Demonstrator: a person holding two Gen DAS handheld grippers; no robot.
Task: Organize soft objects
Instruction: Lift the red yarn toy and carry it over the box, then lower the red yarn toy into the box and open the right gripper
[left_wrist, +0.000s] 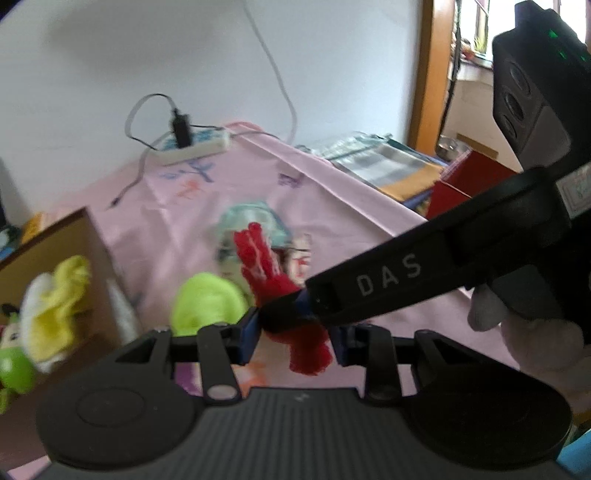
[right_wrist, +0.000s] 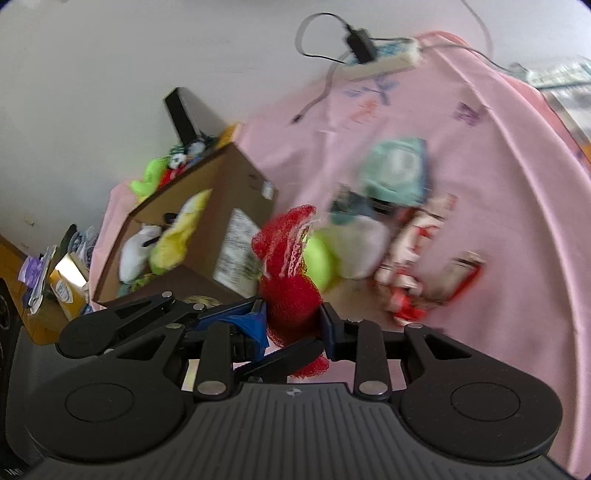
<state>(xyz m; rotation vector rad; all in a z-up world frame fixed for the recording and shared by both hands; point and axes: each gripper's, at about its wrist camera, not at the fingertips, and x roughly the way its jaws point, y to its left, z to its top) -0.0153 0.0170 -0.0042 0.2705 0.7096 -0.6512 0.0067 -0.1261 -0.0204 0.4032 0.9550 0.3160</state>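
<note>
A red knitted mesh cloth hangs above the pink table, gripped from two sides. In the left wrist view my left gripper is shut on its lower part, blue pads pressing the fabric. My right gripper reaches in from the right and pinches the same cloth. In the right wrist view the red cloth sits squeezed between the right gripper pads, with the left gripper close at lower left. A lime green soft thing lies just behind it on the table. The picture is blurred.
An open cardboard box at the left holds a yellow plush and a white one. A teal cloth and red-and-white packets lie on the pink tablecloth. A power strip with cables sits at the back.
</note>
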